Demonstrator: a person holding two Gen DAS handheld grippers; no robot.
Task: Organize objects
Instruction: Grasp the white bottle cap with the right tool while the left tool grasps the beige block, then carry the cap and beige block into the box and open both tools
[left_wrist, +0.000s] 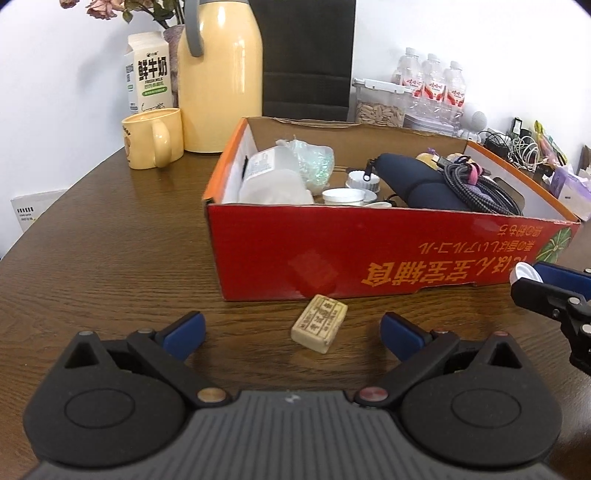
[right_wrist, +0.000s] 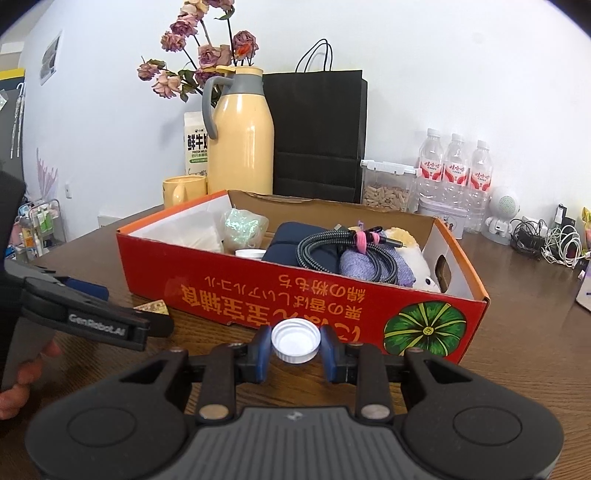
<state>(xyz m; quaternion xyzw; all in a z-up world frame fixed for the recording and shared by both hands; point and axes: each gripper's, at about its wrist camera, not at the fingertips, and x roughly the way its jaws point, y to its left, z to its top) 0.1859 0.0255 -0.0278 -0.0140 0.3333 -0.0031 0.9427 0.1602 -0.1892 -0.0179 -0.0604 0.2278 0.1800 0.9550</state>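
White cap (right_wrist: 295, 341) pinched in right tongs (right_wrist: 295, 350) near red box (right_wrist: 258, 280) front edge; left tongs (left_wrist: 293, 330) spread w/ tan block (left_wrist: 319, 328) between.

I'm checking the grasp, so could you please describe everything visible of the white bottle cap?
The white bottle cap is a small round screw cap, plastic by its look, with a ribbed rim. Its hollow inside faces the right wrist camera. The right gripper is shut on it, blue pads pressing its two sides, holding it above the wooden table before the red box.
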